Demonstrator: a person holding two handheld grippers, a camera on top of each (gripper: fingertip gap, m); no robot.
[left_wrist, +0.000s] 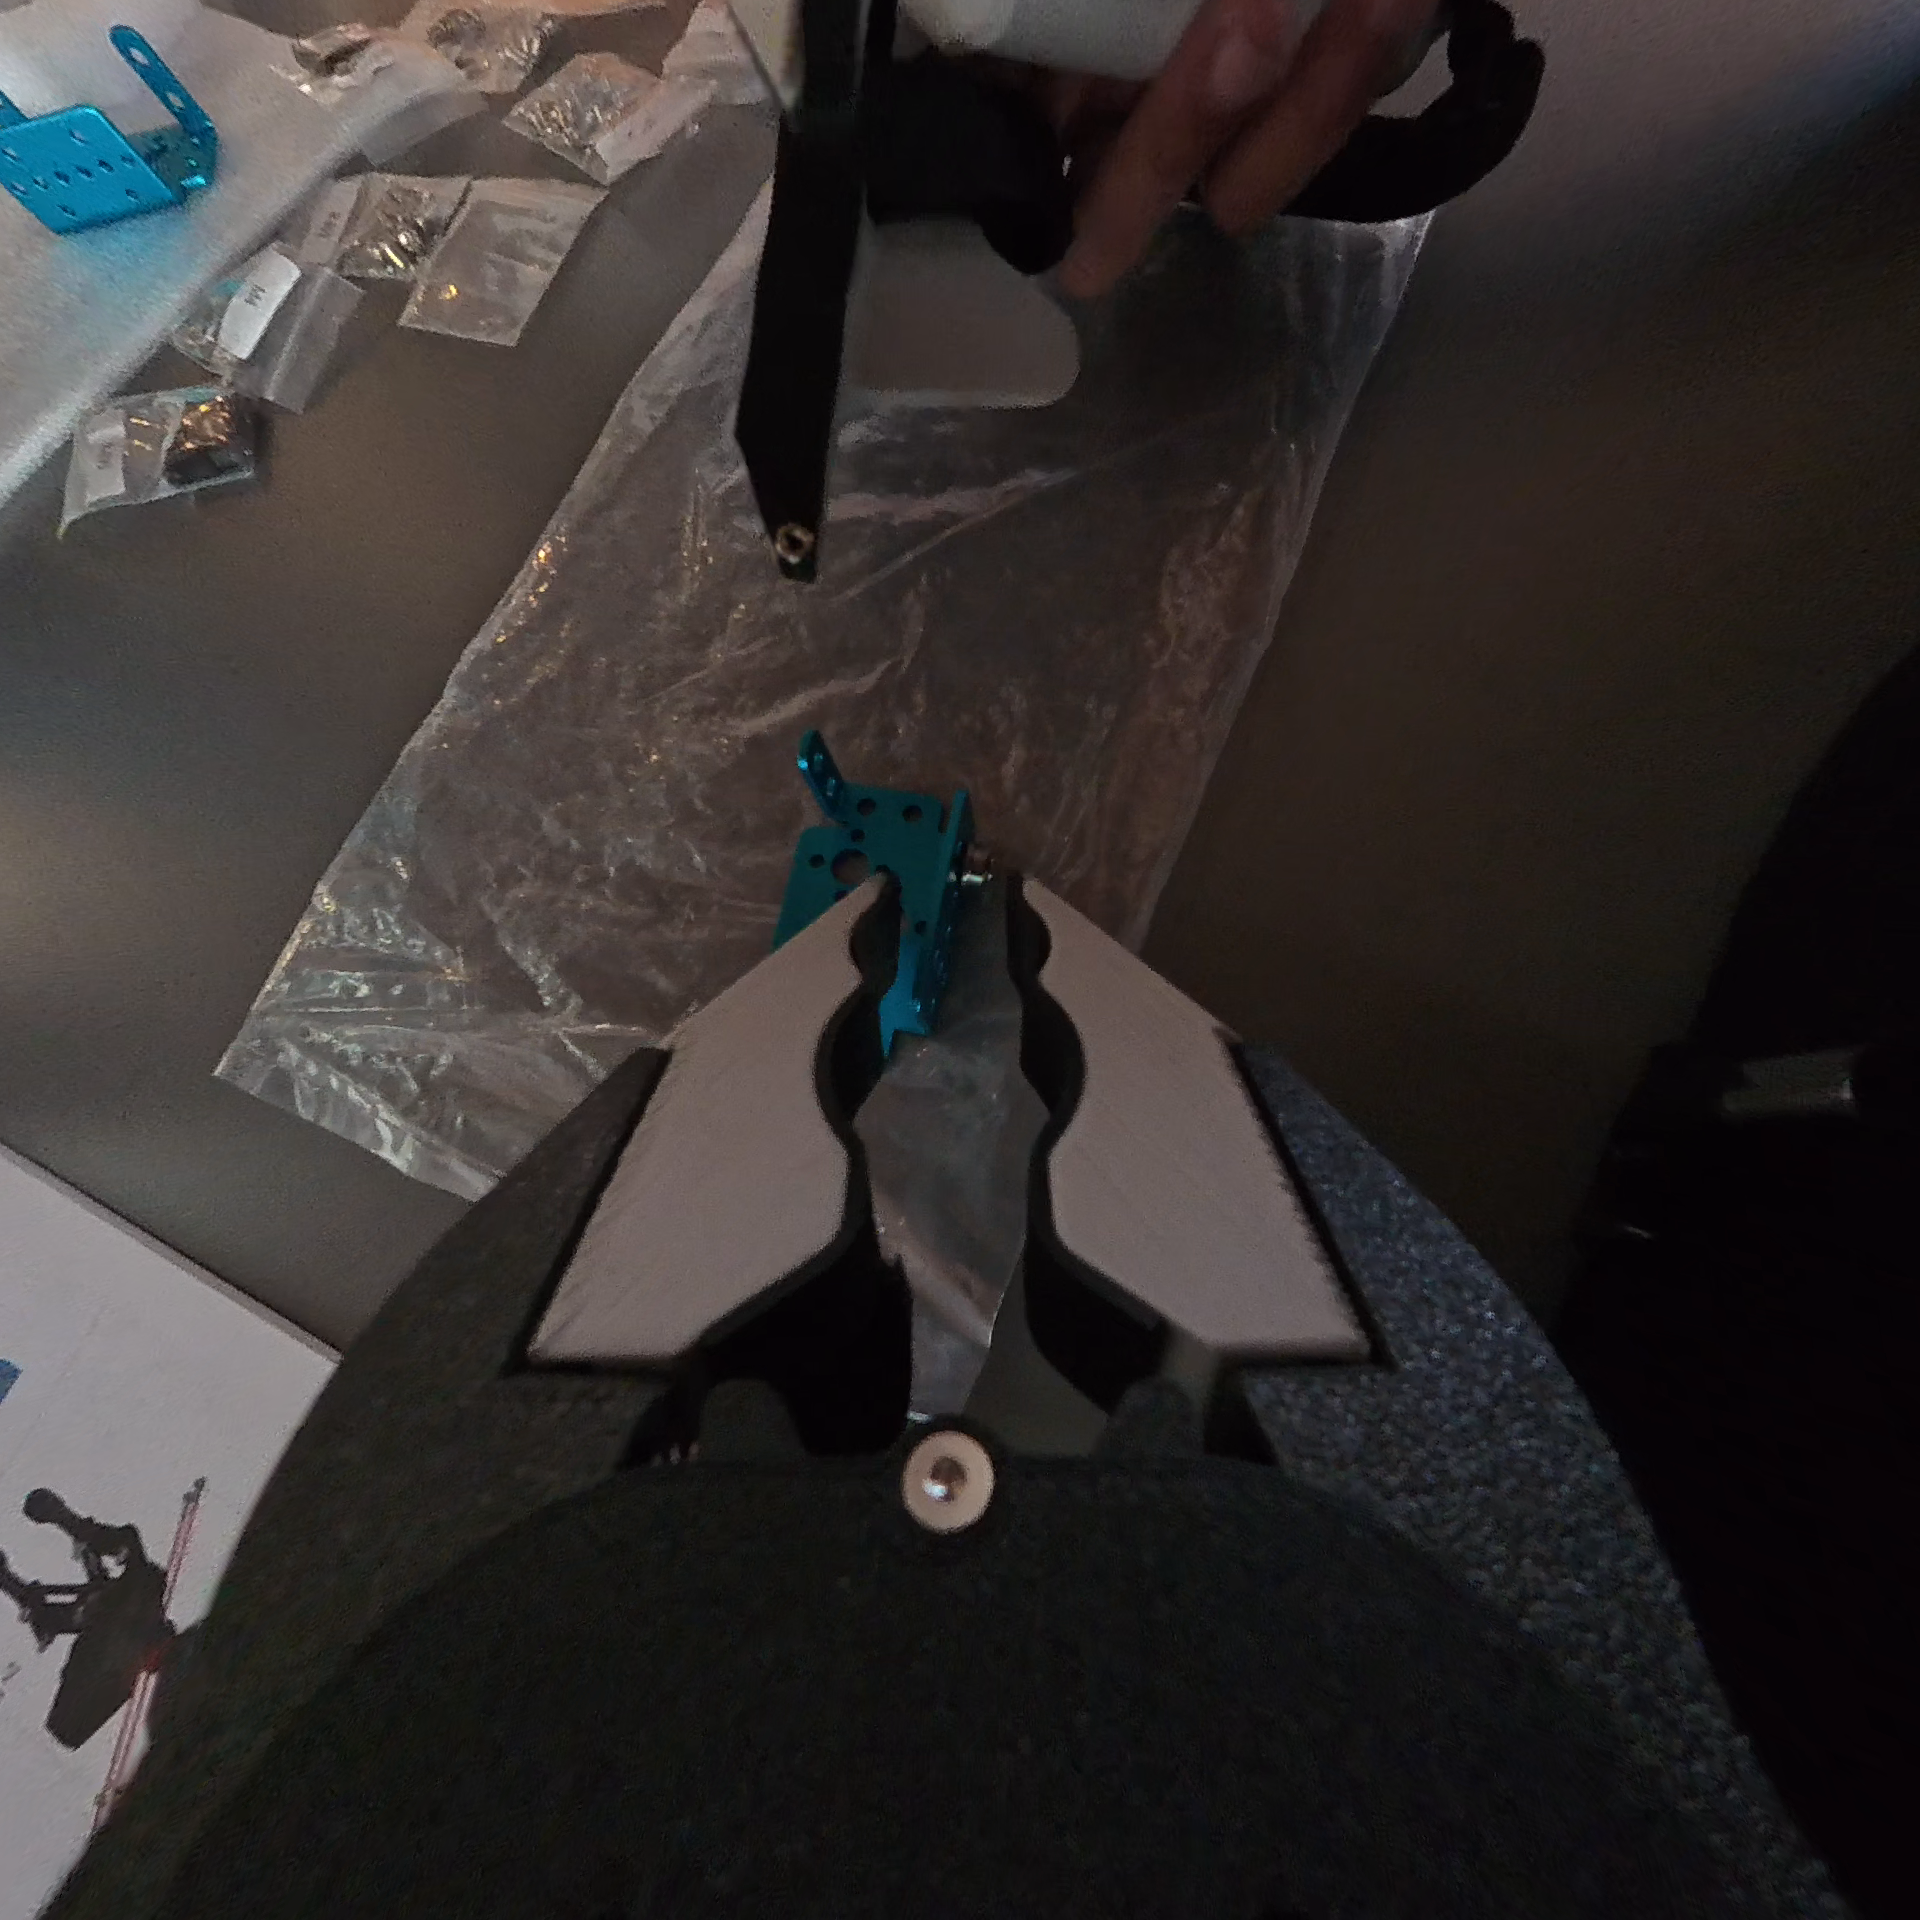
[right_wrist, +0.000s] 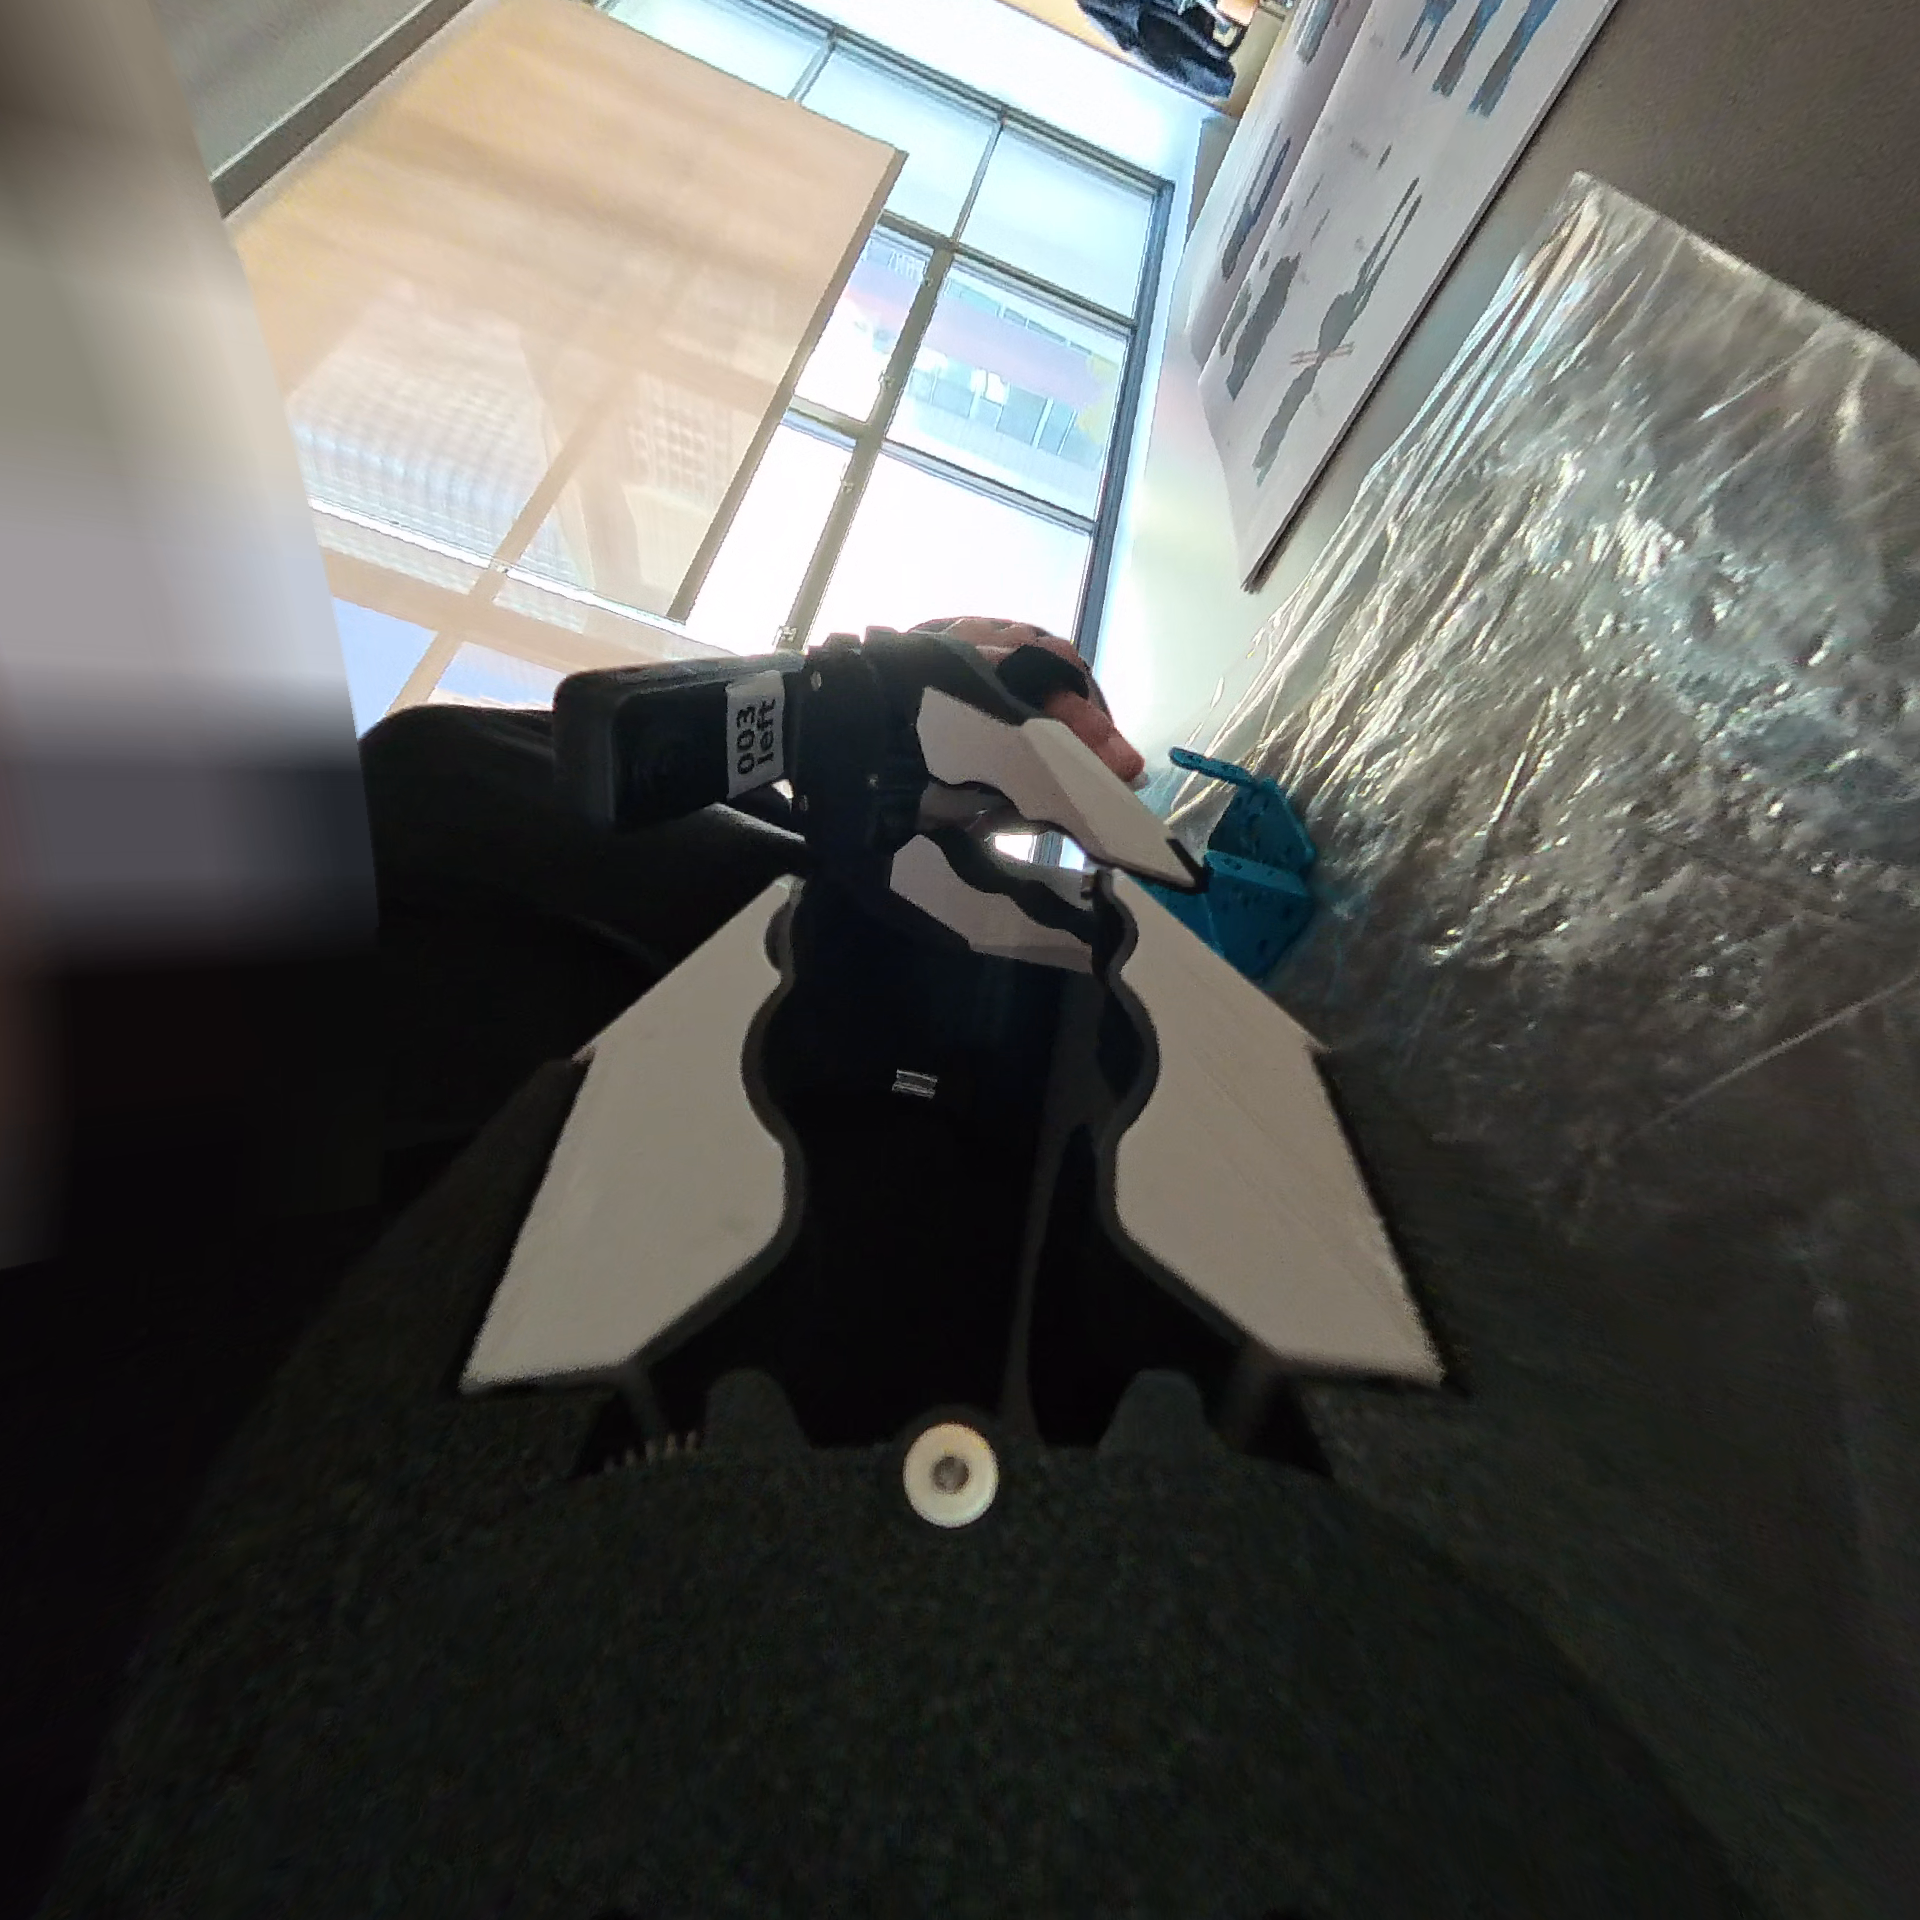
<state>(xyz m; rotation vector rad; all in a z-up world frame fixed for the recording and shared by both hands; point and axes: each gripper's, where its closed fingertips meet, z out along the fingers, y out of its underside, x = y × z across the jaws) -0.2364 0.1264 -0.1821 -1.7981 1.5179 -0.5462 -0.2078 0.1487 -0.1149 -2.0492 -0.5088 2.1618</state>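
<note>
The left claw (left_wrist: 940, 883) pinches a blue perforated bracket (left_wrist: 883, 883) over the plastic sheet (left_wrist: 727, 727) on the desk (left_wrist: 1455, 623); the right claw (right_wrist: 940, 894) gapes empty. Grip seems shallow; the bracket could slip.

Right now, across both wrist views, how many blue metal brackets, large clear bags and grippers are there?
Blue perforated metal brackets: 2
Large clear plastic bag: 1
Handheld two-finger grippers: 2
Total: 5
</note>
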